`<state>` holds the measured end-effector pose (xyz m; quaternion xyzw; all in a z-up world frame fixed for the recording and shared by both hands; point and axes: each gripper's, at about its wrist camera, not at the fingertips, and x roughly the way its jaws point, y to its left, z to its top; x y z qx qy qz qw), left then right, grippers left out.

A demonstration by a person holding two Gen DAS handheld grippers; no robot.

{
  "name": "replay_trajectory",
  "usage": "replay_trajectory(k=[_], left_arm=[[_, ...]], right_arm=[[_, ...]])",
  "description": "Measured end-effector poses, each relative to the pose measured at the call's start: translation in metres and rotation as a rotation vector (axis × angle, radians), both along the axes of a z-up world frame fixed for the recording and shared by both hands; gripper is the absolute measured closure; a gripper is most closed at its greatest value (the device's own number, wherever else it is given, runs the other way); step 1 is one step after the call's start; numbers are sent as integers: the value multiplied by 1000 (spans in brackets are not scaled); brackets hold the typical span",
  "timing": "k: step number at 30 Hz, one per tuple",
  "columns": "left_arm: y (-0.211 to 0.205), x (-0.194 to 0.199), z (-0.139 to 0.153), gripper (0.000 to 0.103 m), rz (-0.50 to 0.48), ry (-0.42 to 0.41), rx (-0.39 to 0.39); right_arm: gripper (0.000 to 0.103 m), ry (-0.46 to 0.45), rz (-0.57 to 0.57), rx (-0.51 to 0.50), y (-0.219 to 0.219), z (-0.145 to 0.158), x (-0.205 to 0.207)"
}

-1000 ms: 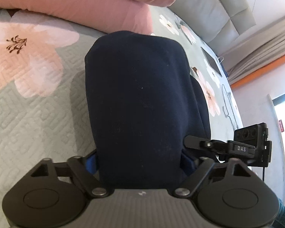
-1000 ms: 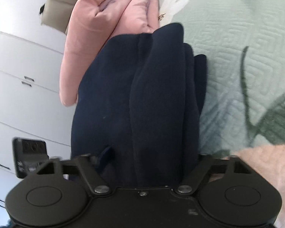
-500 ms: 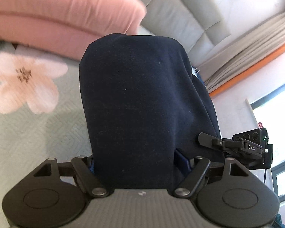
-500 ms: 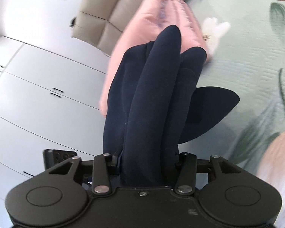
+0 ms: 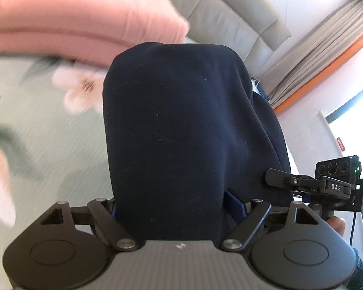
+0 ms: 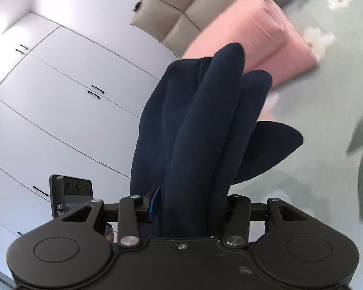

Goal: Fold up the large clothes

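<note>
Two grippers each have a bunch of the same dark navy garment between their jaws. On the left gripper the jaws stand wide and are opening a little at this moment; a thick, broad fold of the cloth fills the whole gap between them, and a blue pad shows just right of the cloth, touching it. The cloth rises ahead of the jaws as a rounded hump that hides the fingertips.

On the right gripper the jaws are about half closed and press on a narrower bundle of the garment, gathered into several upright folds. A blue pad shows on the left side of that bundle, against the cloth. One loose flap of the garment sticks out to the right of the jaws, above the bed cover.

Beyond both sets of jaws lies a folded pink quilt on the pale green flowered bed cover, with a beige padded headboard behind it. White cupboard doors stand to the left of the right gripper's jaws.
</note>
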<state>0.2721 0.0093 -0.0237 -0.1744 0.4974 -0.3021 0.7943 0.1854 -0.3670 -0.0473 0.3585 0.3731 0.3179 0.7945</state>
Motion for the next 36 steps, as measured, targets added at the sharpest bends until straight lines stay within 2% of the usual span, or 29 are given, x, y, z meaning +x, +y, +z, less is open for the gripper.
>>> replay_trajectory(k=[2, 4, 5, 6, 8, 11, 13, 14, 15, 17, 19, 22, 25, 26, 27, 29, 31, 33, 36], left_arm=[[20, -13, -32, 19, 87, 45, -1], [34, -28, -65, 23, 180, 92, 74], [37, -36, -77, 25, 184, 102, 117], [38, -44, -85, 26, 170, 107, 145], [41, -62, -87, 23, 161, 90, 127], [49, -80, -81, 21, 187, 85, 165], [51, -87, -73, 21, 191, 84, 170], [50, -91, -69, 19, 177, 79, 153], [47, -94, -67, 18, 162, 78, 148], [37, -105, -70, 17, 126, 94, 205], [25, -110, -82, 14, 91, 105, 262], [24, -127, -97, 9, 72, 122, 304], [20, -141, -91, 7, 29, 49, 388], [17, -145, -84, 11, 1, 24, 425], [15, -147, -79, 16, -28, 1, 450], [13, -145, -58, 21, -83, -49, 442], [17, -138, -33, 18, -86, -106, 372], [21, -120, -13, 8, -45, -170, 331], [19, -73, 0, 9, 41, -225, 363]], right_arm=[[47, 33, -15, -61, 7, -30, -6], [38, 148, -55, -218, 14, -77, -5], [40, 208, -93, -320, 15, -100, -4], [39, 225, -116, -396, 16, -114, -6], [37, 133, -99, -458, 16, -118, -16], [32, 1, -127, -613, 23, -89, -28], [30, -80, -158, -585, 25, -64, -40], [23, -111, -157, -554, 29, -55, -45], [23, -140, -139, -526, 33, -48, -52], [21, -180, -52, -510, 54, -42, -60], [20, -174, 77, -565, 83, -53, -63], [20, -120, 205, -743, 121, -91, -67], [20, -345, 321, -1037, 144, -114, -91], [20, -384, 349, -1169, 150, -119, -98], [16, -388, 372, -1234, 151, -119, -102], [15, -331, 391, -1207, 141, -106, -95], [15, -280, 359, -1143, 130, -85, -80], [14, -295, 293, -1054, 122, -56, -56], [5, -365, 167, -972, 121, -23, -19]])
